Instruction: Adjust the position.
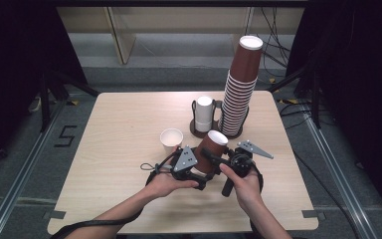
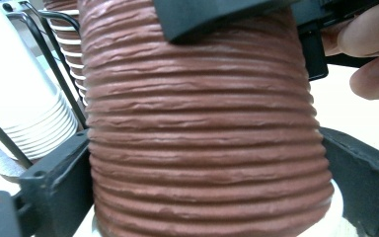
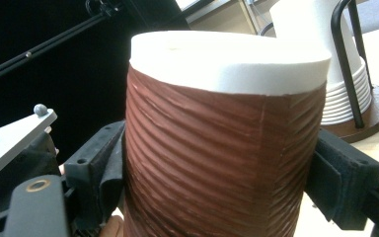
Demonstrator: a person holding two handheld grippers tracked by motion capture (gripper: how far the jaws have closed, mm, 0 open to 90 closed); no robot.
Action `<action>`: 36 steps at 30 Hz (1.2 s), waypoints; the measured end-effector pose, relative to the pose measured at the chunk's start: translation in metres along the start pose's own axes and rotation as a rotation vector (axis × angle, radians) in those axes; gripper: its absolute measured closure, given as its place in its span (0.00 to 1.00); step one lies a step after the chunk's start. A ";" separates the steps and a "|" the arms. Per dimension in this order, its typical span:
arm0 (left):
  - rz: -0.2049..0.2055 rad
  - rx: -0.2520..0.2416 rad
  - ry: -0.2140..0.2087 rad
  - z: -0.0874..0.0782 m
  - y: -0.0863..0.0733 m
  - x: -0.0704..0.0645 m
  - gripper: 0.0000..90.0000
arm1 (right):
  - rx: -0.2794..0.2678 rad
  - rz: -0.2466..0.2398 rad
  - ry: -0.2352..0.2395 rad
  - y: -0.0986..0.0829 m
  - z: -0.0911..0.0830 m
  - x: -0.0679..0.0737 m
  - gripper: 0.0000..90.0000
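Both grippers clamp one brown ribbed cup (image 1: pixel 212 149), held tilted just above the near middle of the table (image 1: pixel 124 149). The left gripper (image 1: pixel 195 175) has its jaws pressed against the lower body, while the right gripper (image 1: pixel 213 158) squeezes nearer the white rim. Gripping at two heights probably lets the person pull nested cups apart. A white cup (image 1: pixel 171 139) stands upright just to the left. On the far side, a rack (image 1: pixel 199 130) holds white cups (image 1: pixel 203 113) and a tall brown stack (image 1: pixel 239 94).
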State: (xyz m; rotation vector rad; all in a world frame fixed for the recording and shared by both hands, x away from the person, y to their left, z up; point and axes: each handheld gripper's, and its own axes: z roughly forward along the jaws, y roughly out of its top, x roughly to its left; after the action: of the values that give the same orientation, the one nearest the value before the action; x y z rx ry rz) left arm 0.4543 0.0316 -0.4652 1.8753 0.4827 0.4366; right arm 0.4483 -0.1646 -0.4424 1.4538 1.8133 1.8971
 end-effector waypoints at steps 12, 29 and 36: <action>0.017 0.000 -0.018 -0.003 -0.001 0.000 0.09 | 0.026 -0.004 0.030 -0.001 0.002 -0.003 0.11; 0.115 0.044 -0.015 -0.016 0.001 0.004 0.10 | 0.070 -0.058 0.061 0.000 -0.008 -0.003 0.01; 0.146 0.079 -0.016 -0.025 0.002 0.008 0.09 | 0.095 -0.101 0.060 0.000 -0.015 -0.004 0.01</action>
State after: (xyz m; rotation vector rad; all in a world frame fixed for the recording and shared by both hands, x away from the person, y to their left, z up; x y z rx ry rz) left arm 0.4487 0.0548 -0.4549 1.9970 0.3582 0.5056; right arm 0.4403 -0.1775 -0.4421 1.3186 1.9891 1.8487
